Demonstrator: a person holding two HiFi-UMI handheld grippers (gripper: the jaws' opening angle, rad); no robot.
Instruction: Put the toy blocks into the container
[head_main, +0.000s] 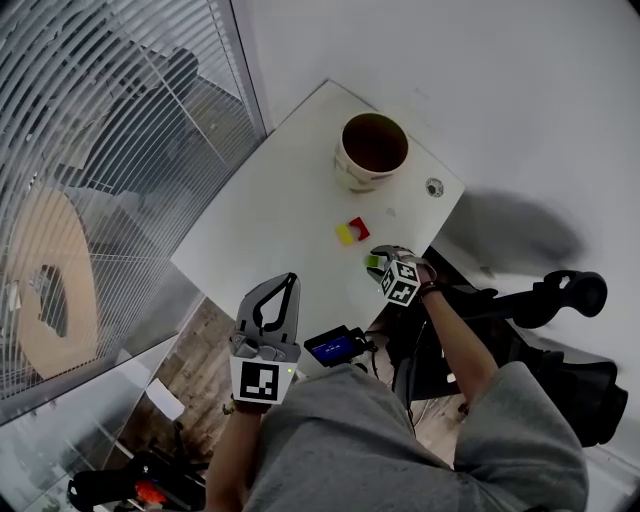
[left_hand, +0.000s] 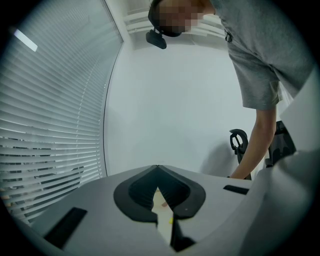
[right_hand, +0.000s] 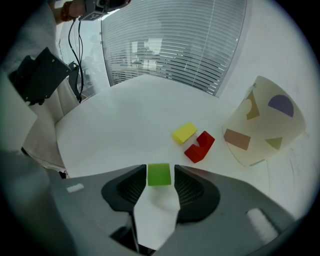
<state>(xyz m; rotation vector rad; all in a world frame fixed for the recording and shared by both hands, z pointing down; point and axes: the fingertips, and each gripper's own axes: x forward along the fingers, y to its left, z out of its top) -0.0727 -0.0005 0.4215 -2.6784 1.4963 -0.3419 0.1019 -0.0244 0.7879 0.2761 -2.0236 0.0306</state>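
1. Between the pads of the right hand-held gripper (right_hand: 160, 179), the green block (right_hand: 159, 174) is sitting near the worktop (right_hand: 125, 115) edge. The jaws are pressing on its two sides, apparently clamping it for the lift.
2. Just beyond, the yellow block (right_hand: 185, 132) and red block (right_hand: 200, 146) are lying side by side, not yet collected.
3. Farther on, the container (right_hand: 262, 122) is standing upright, mouth open for drops.
4. Off the worktop, the left hand-held gripper (left_hand: 158, 170) is idling, jaws together on nothing, likely to leave the right one room.
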